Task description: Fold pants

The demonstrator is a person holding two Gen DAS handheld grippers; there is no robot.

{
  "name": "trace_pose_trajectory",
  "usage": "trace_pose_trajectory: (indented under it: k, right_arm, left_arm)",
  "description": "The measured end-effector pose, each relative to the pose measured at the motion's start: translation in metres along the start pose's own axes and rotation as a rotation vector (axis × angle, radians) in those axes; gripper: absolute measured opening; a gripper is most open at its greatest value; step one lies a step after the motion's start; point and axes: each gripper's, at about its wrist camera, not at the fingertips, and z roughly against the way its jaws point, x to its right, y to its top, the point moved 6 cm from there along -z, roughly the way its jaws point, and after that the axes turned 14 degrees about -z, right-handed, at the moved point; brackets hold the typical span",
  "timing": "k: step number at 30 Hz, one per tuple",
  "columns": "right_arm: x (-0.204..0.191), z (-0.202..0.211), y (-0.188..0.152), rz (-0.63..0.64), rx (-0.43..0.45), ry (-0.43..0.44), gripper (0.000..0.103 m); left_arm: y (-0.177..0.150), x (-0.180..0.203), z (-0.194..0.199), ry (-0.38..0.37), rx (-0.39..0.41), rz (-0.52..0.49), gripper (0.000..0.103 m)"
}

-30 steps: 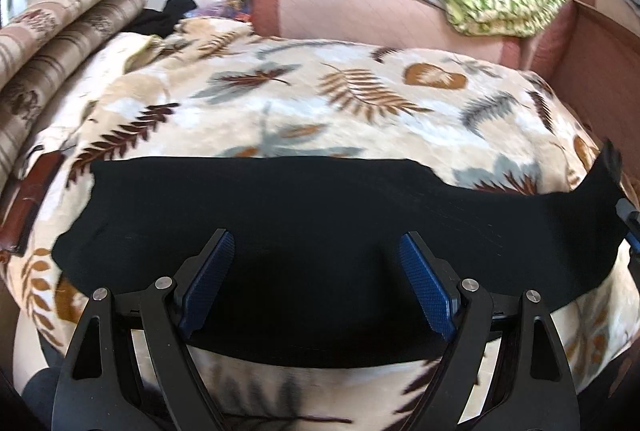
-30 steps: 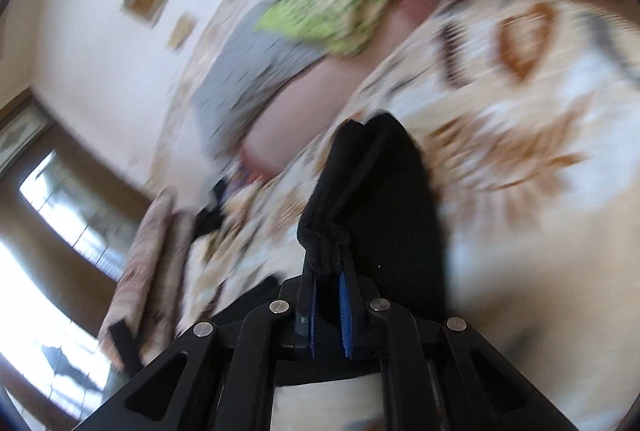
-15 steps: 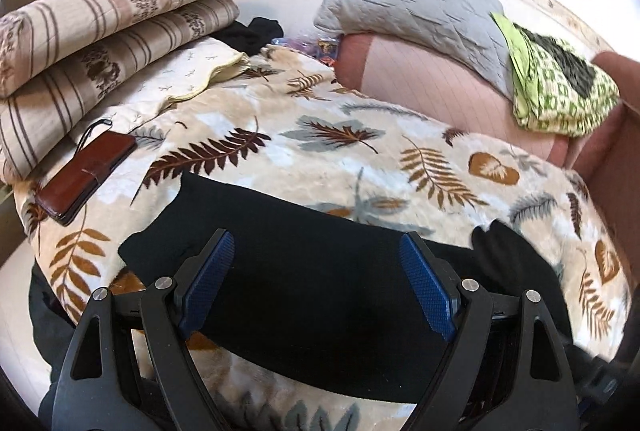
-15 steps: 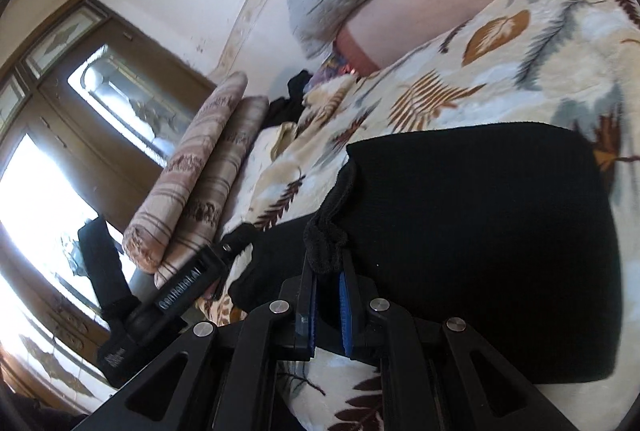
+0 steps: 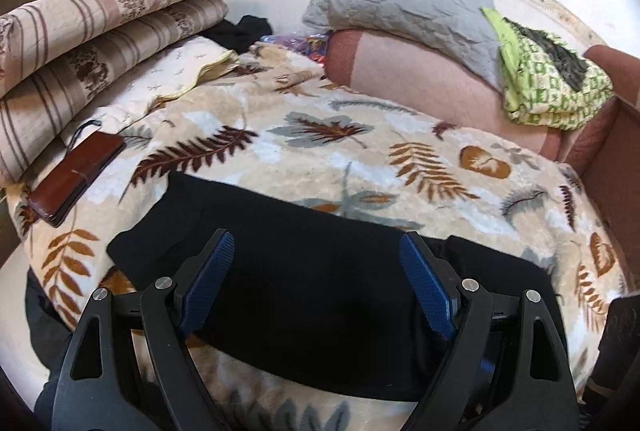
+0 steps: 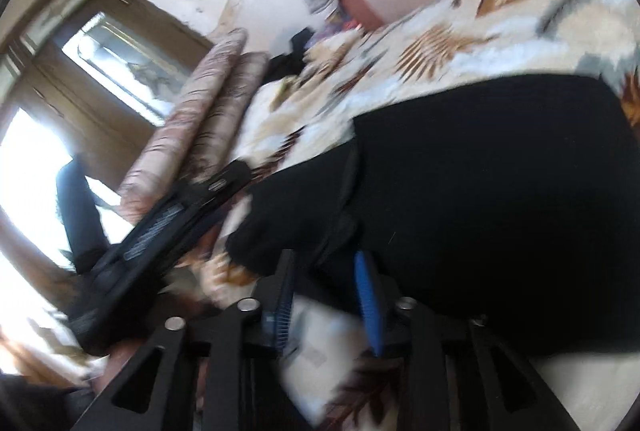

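Folded over since a second ago, the black pants [image 5: 320, 271] now lie doubled on the bed's leaf-print blanket [image 5: 360, 151], where earlier they stretched as one long strip across the left wrist view; the right hand-held gripper [image 6: 326, 295], which had been pinched tight on a bunched edge of the cloth, is now opening its jaws, and the dark fabric sits just beyond the blue pads [image 6: 366, 295], seemingly no longer pressed between them, though blur makes the contact hard to judge; the left hand-held gripper [image 5: 316, 279] hangs wide above the pants with nothing between its fingers; in the left wrist view the pants fill the centre toward 6 o'clock, a plain matte black slab with a straight far edge, a stepped corner at 9 o'clock and a second layer showing at 3 o'clock; a brown wallet [image 5: 76, 179] lies at 9 o'clock on the blanket, well apart from the pants; striped folded bedding [image 5: 100, 31] is stacked at 10 o'clock; a grey pillow [image 5: 400, 3] sits at 12 o'clock.
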Motion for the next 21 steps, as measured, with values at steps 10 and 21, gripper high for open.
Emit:
trace_pose_trajectory:
  k: [10, 21]
  right_arm:
    - [0.03, 0.113, 0.005, 0.336, 0.228, -0.5, 0.031]
    - [0.05, 0.071, 0.012, 0.326, 0.089, -0.481, 0.032]
  left_arm:
    - [-0.013, 0.115, 0.008, -0.5, -0.063, -0.339, 0.068]
    - [-0.038, 0.107, -0.035, -0.412, -0.272, -0.31, 0.067]
